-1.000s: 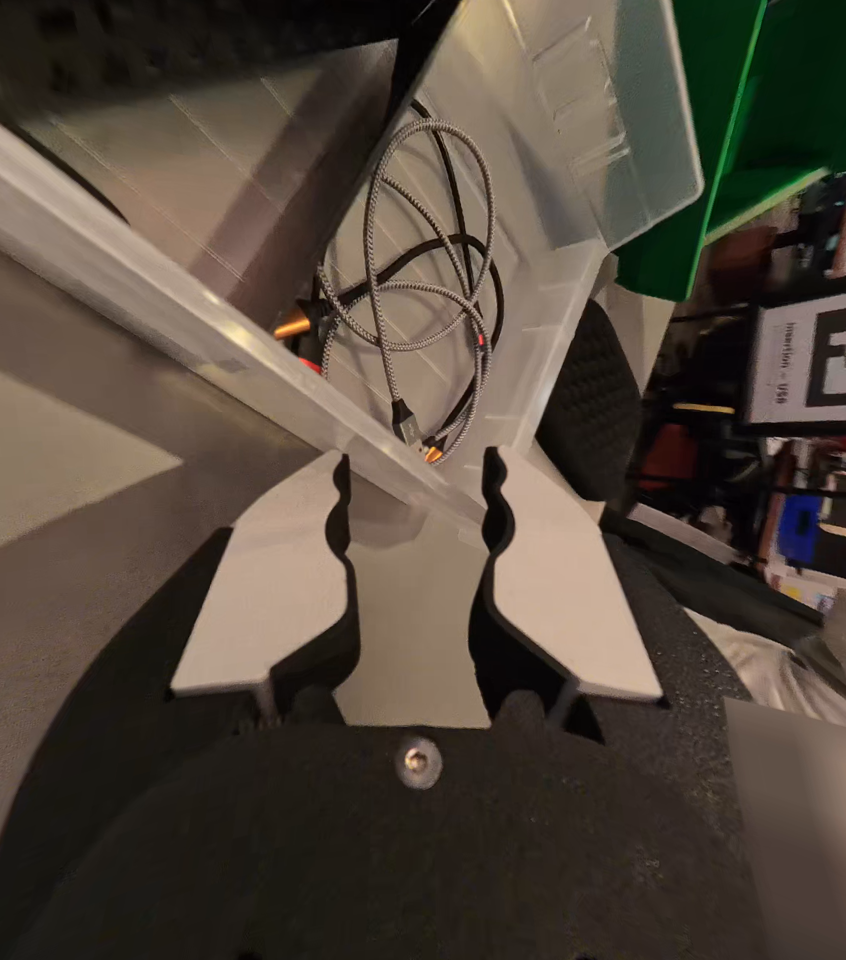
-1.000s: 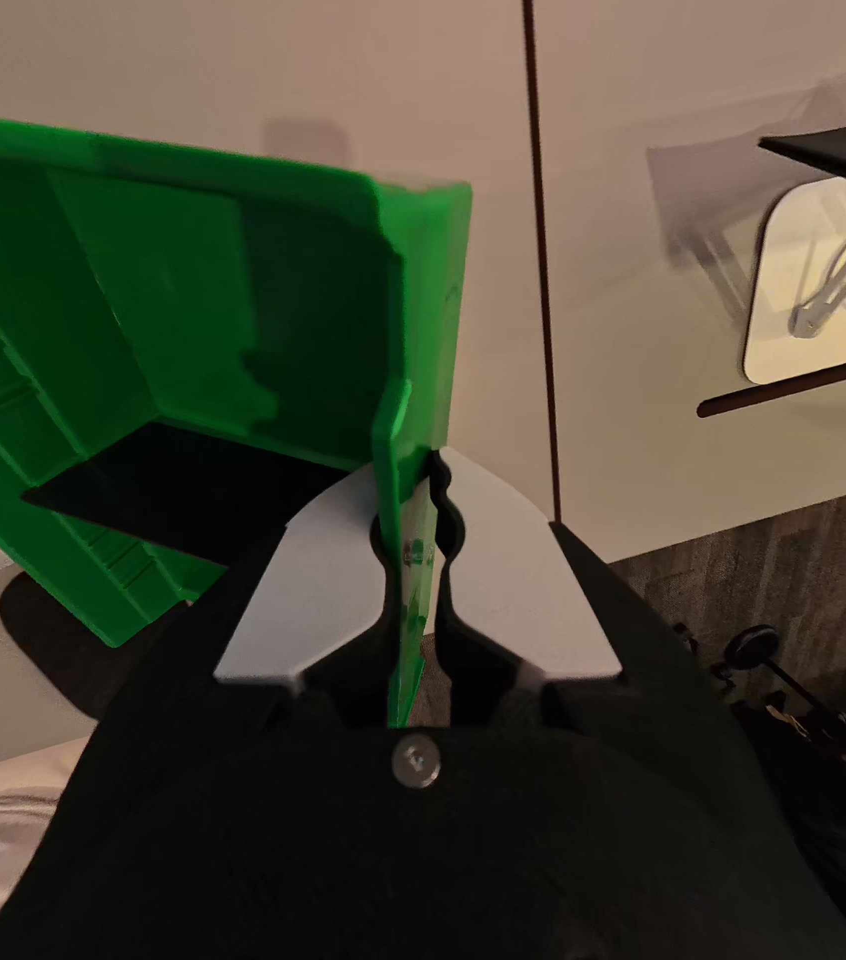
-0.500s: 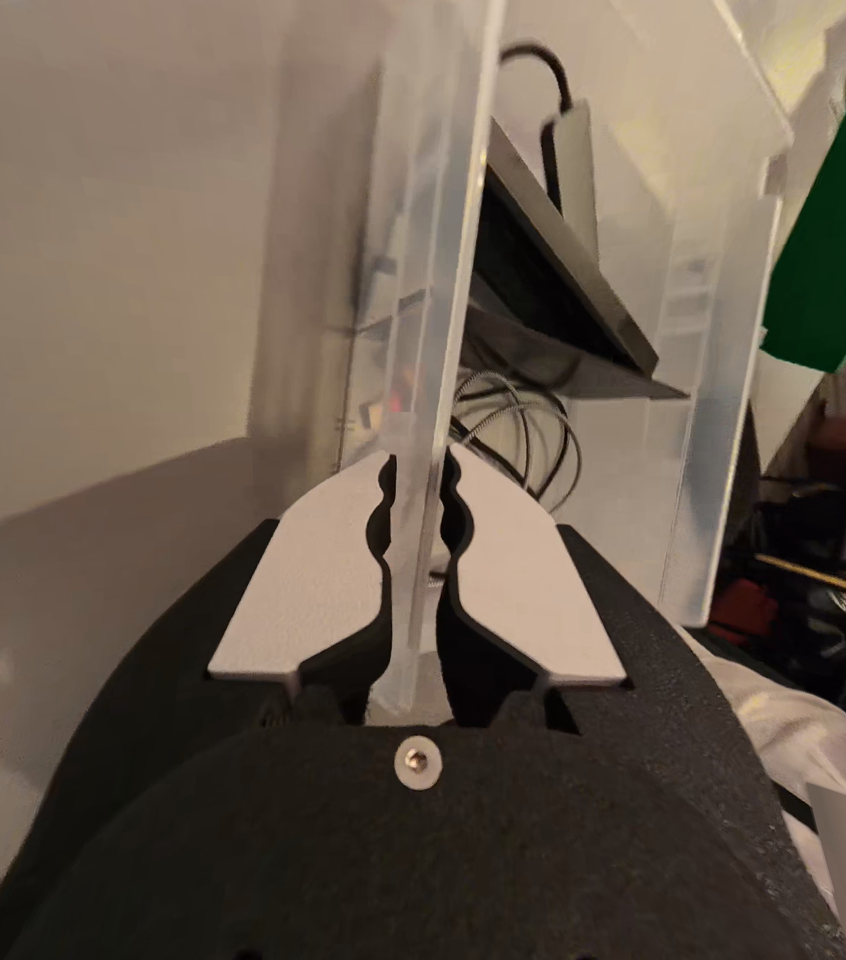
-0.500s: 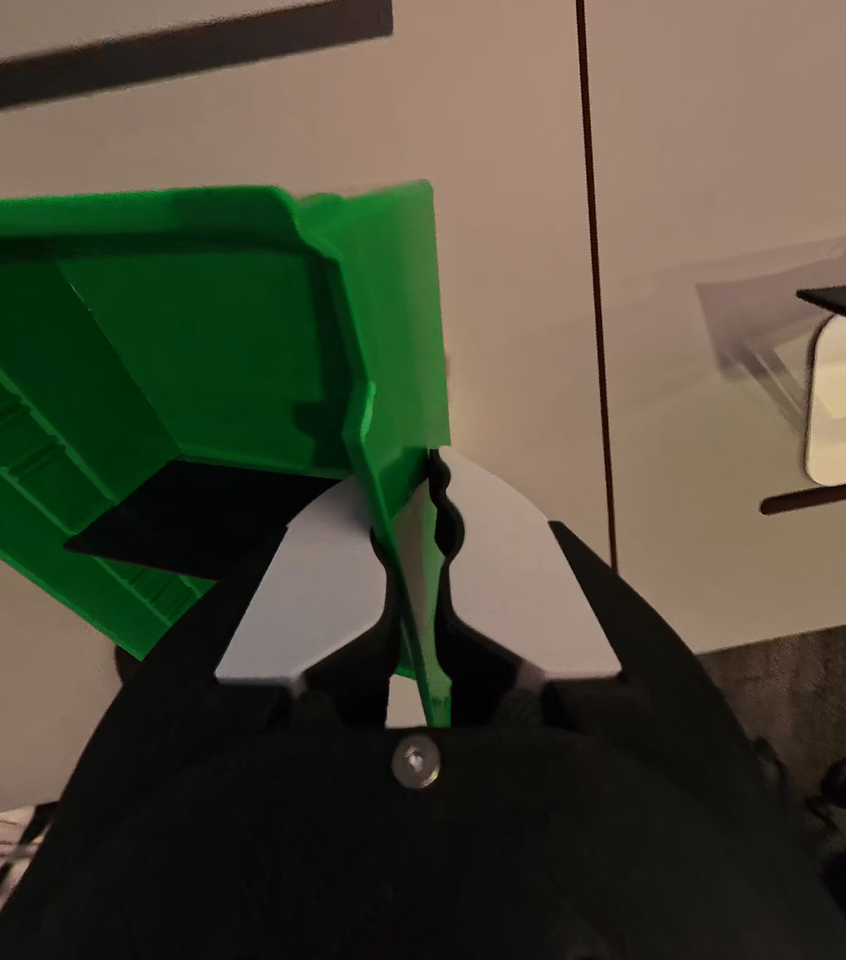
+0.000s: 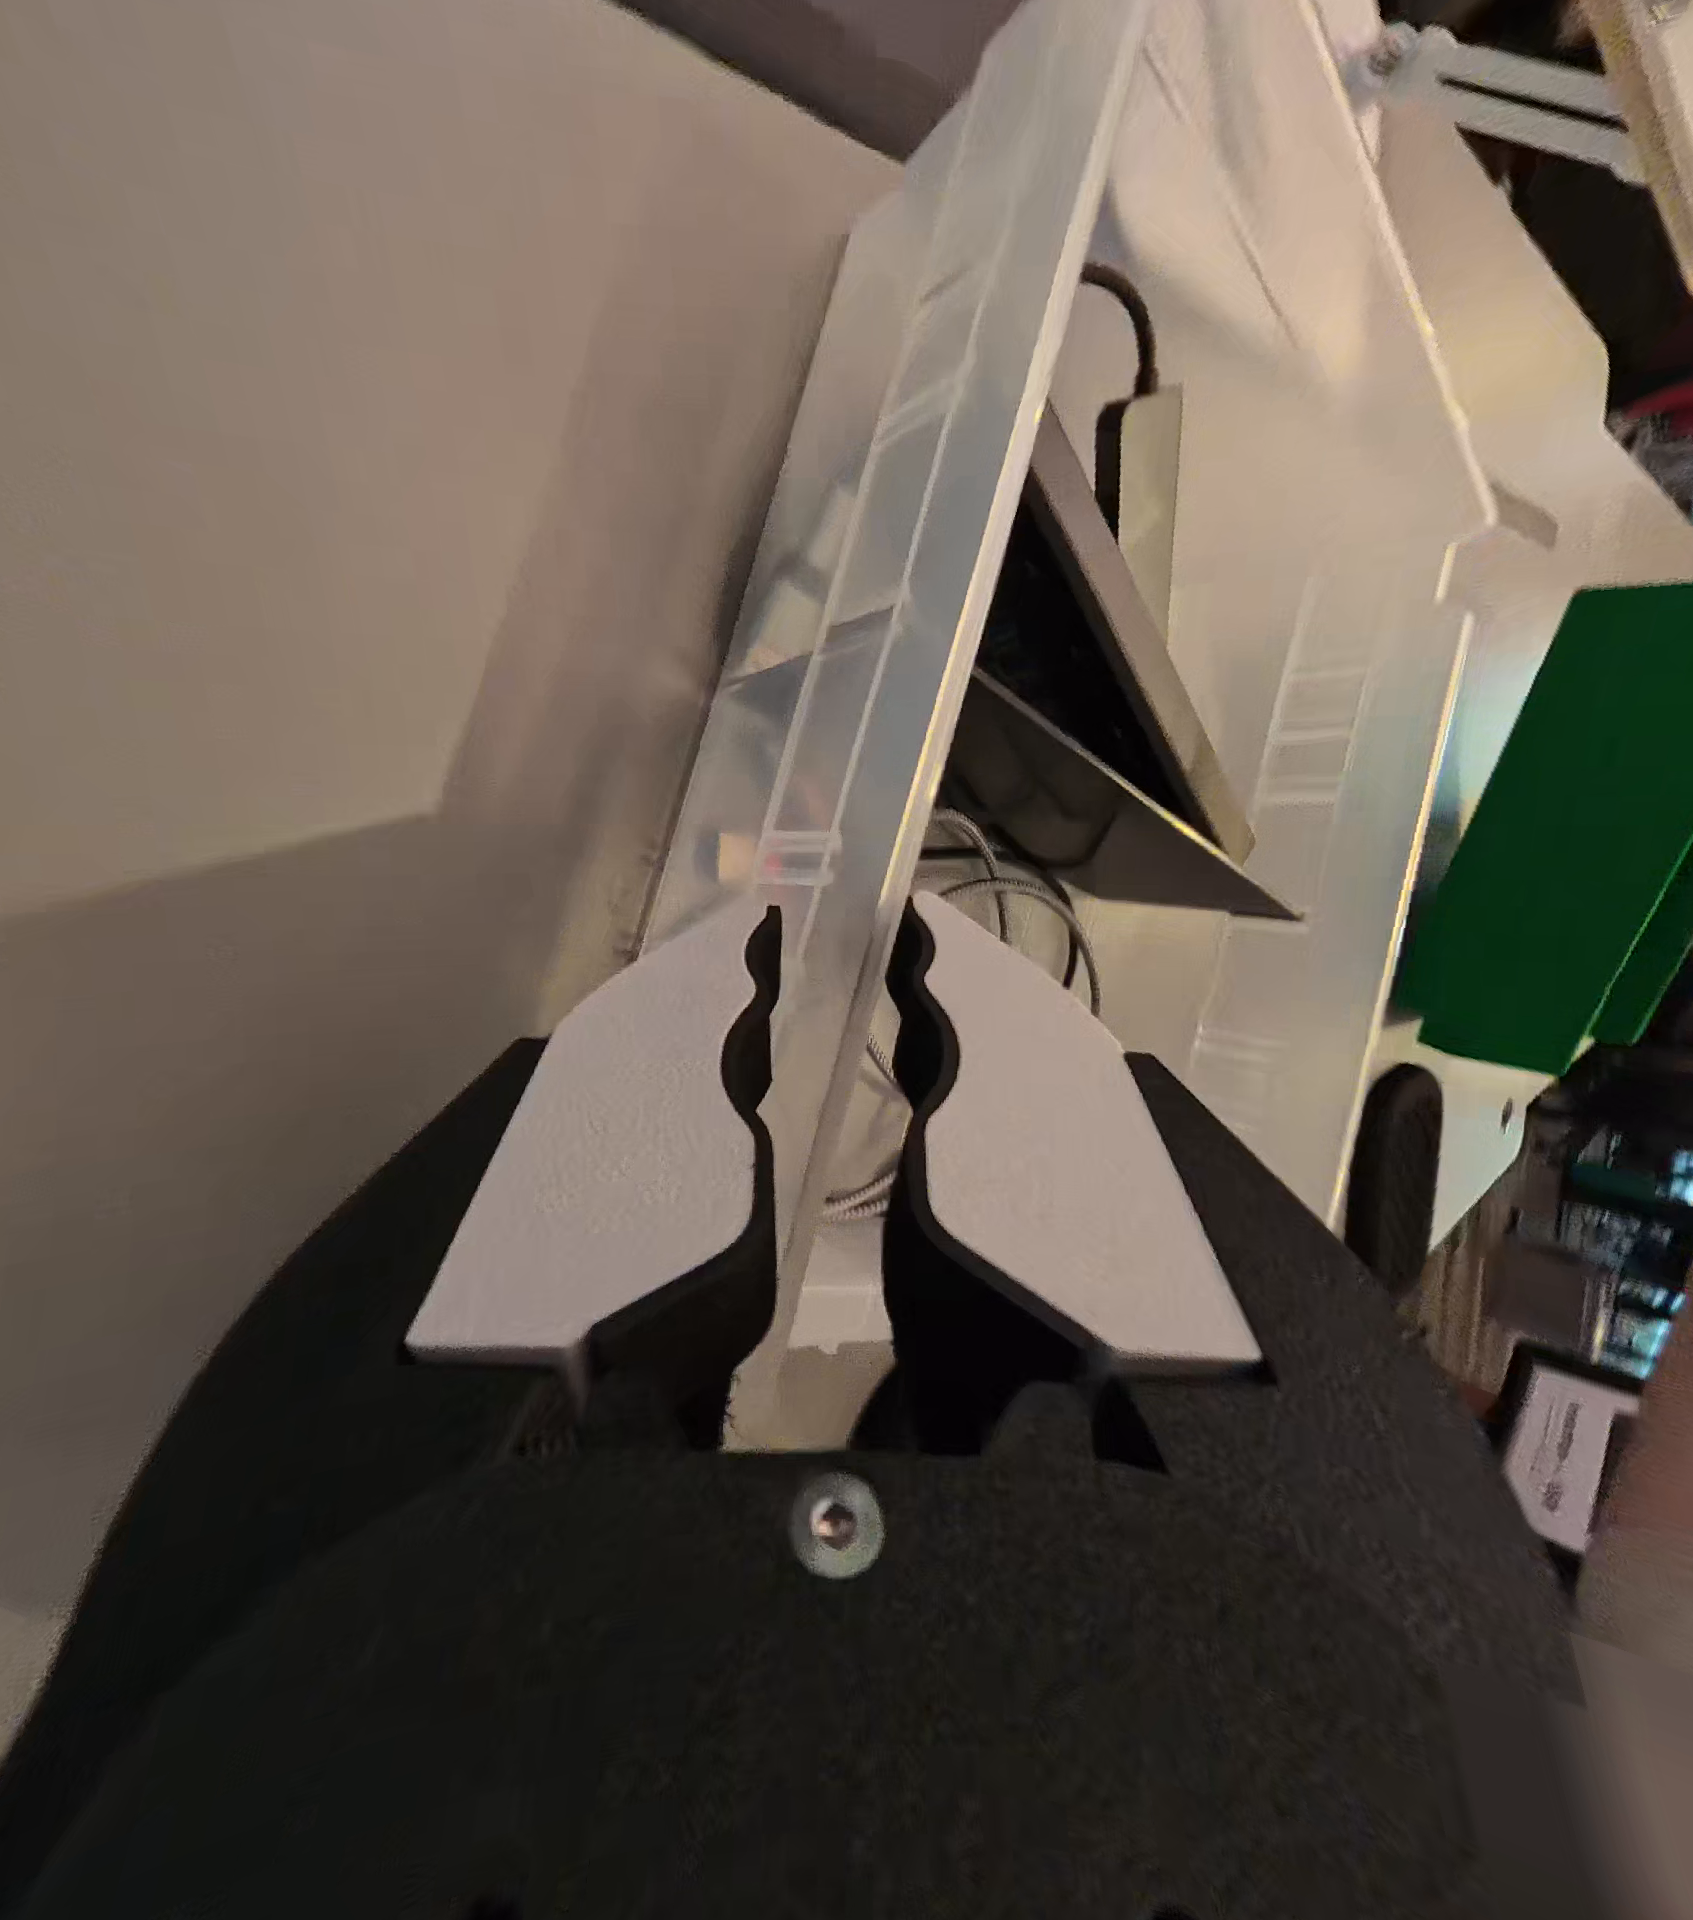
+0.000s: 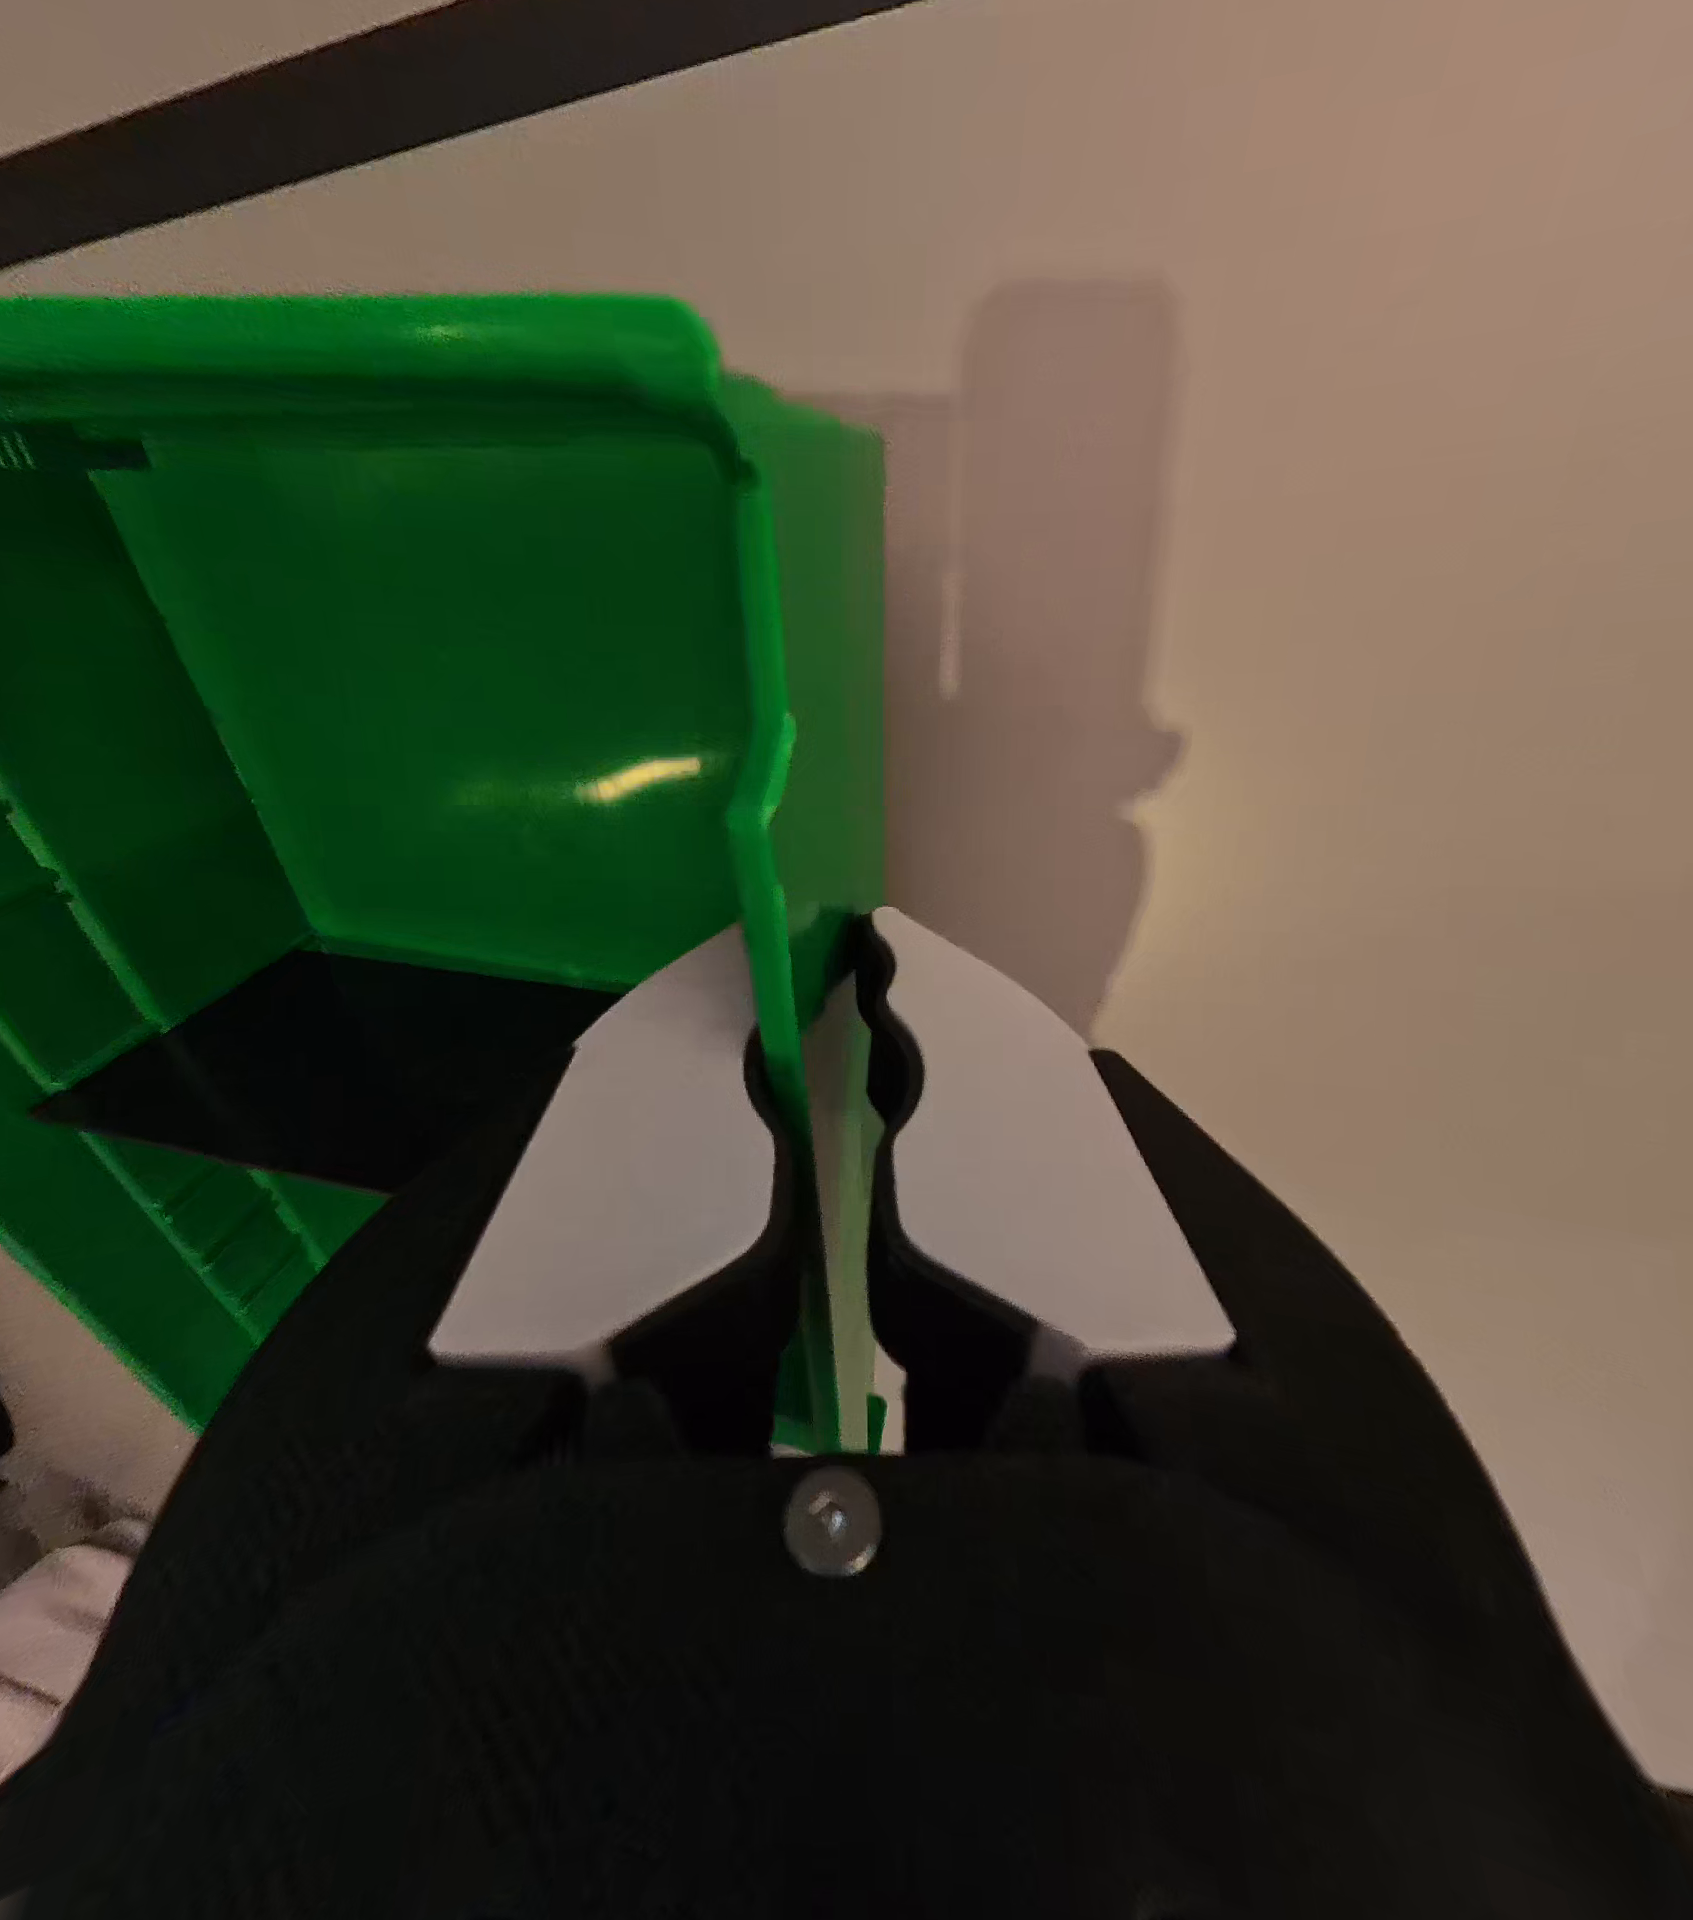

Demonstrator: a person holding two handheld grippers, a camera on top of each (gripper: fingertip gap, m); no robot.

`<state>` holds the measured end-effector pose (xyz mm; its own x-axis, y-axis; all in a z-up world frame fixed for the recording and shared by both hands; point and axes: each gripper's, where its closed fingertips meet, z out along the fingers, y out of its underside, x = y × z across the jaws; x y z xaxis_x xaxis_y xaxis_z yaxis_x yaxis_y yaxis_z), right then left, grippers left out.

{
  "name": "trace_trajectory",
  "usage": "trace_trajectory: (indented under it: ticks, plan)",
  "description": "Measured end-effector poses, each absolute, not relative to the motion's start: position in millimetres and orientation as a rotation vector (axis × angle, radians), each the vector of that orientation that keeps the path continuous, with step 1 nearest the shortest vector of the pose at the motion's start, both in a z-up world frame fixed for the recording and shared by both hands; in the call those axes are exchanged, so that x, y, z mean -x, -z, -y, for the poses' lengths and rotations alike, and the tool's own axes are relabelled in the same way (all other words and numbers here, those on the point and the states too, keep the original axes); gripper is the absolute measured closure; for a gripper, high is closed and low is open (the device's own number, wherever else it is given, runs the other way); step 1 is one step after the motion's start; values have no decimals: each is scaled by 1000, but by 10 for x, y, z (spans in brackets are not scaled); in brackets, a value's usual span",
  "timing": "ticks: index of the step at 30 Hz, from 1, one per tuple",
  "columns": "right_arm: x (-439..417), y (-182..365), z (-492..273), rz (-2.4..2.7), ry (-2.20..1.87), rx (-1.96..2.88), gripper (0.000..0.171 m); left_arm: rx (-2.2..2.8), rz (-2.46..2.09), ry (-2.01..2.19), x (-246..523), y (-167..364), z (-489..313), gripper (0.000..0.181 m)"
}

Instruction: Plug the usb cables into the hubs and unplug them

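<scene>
A clear bin (image 5: 977,436) stands tilted against a pale wall (image 5: 250,416). A green bin (image 6: 426,665) hangs before the same wall, a black sheet (image 6: 302,1070) inside it. Blurred clutter (image 5: 1652,1195) lies far right.

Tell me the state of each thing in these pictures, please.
Left hand-held gripper: shut on the clear bin's wall.
Clear bin: held up, tilted, open.
Hub: inside the clear bin.
Braided cable: loose inside the clear bin.
Right hand-held gripper: shut on the green bin's wall.
Green bin: tilted, open.
</scene>
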<state>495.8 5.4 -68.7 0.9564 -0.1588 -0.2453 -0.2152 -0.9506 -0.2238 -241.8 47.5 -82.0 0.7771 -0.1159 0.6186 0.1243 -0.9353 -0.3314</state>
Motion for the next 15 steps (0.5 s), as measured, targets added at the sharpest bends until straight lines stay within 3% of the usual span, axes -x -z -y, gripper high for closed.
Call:
trace_trajectory:
  ticks: [5,10,15]
  plan:
    - [-4722,952,-226,-185,-417,2866,156,2651,201,922,2868,809,-124,162]
    - [-4529,695,-358,-113,-560,2719,119,2643,287,938,3004,769,0,163]
    - [-4848,543,53,29,-153,2654,121,2625,265,950,2974,763,-94,159]
